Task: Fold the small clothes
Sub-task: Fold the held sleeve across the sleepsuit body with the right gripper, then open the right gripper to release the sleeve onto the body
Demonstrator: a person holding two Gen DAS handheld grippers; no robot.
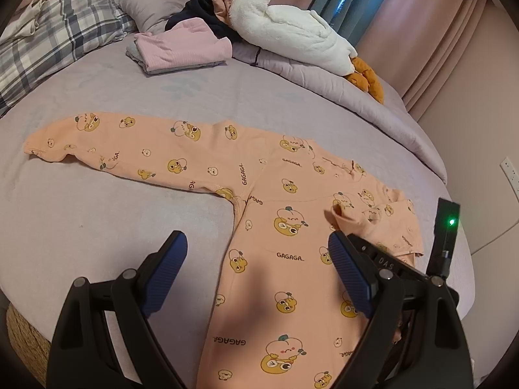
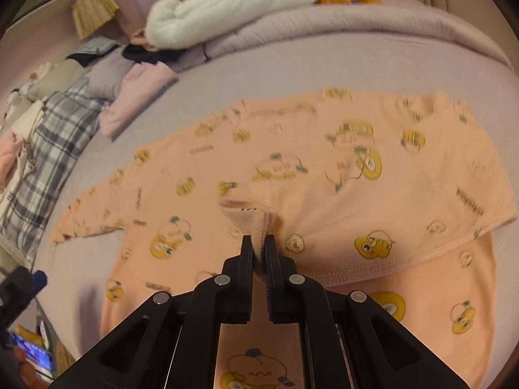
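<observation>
An orange long-sleeved top (image 1: 259, 227) printed with yellow cartoon figures lies spread on the lilac bed sheet (image 1: 97, 220). Its left sleeve (image 1: 113, 142) stretches out flat to the left. My left gripper (image 1: 258, 253) hovers open above the body of the top, nothing between its blue pads. My right gripper (image 2: 258, 243) is shut on the ribbed cuff (image 2: 256, 223) of the other sleeve, which it has brought over the body of the orange top (image 2: 324, 168). The right gripper's black body (image 1: 389, 259) shows at the right in the left wrist view.
A folded stack with a pink garment (image 1: 181, 48) on top lies further up the bed. A white plush toy (image 1: 285, 22) rests on a bunched lilac quilt (image 1: 340, 77). A plaid pillow (image 1: 52, 39) sits at the left. The bed edge and wall run along the right.
</observation>
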